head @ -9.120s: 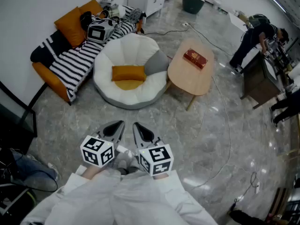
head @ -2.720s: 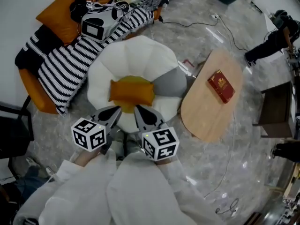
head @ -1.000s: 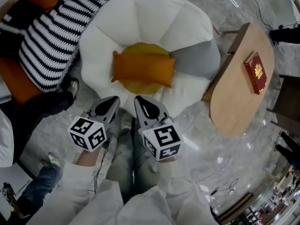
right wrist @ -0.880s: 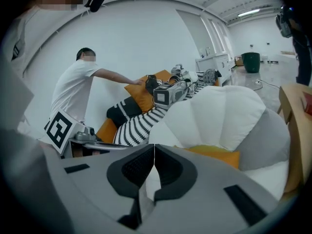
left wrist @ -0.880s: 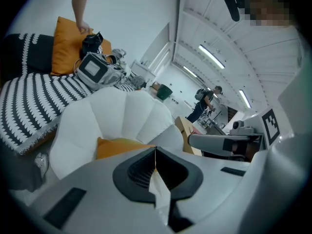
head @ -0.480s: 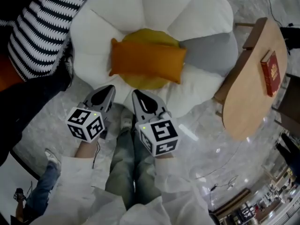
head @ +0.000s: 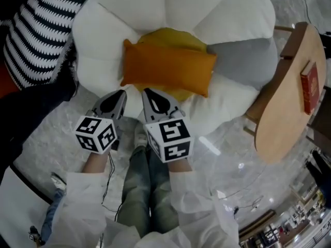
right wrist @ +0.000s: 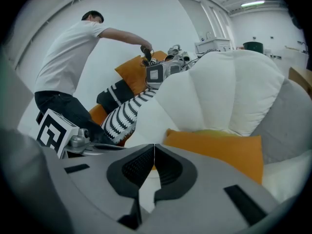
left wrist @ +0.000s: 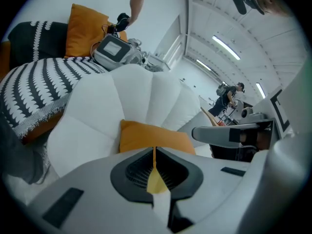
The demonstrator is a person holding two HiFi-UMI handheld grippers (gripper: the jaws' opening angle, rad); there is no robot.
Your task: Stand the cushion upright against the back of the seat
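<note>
Head view: the orange cushion (head: 168,68) lies flat at upper centre in the hollow of the white seat (head: 227,14). The left gripper (head: 119,94) and right gripper (head: 147,93), both pinched together and empty, point at its near edge. Left gripper view: it looks soft, light and floppy, so its 2 near corners seem best to grip. Right gripper view: no legible writing.

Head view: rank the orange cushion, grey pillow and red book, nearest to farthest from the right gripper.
1. Orange cushion, on the white seat just ahead of the right gripper.
2. Grey pillow, at the seat's right side.
3. Red book, on the wooden table, farther right.
</note>
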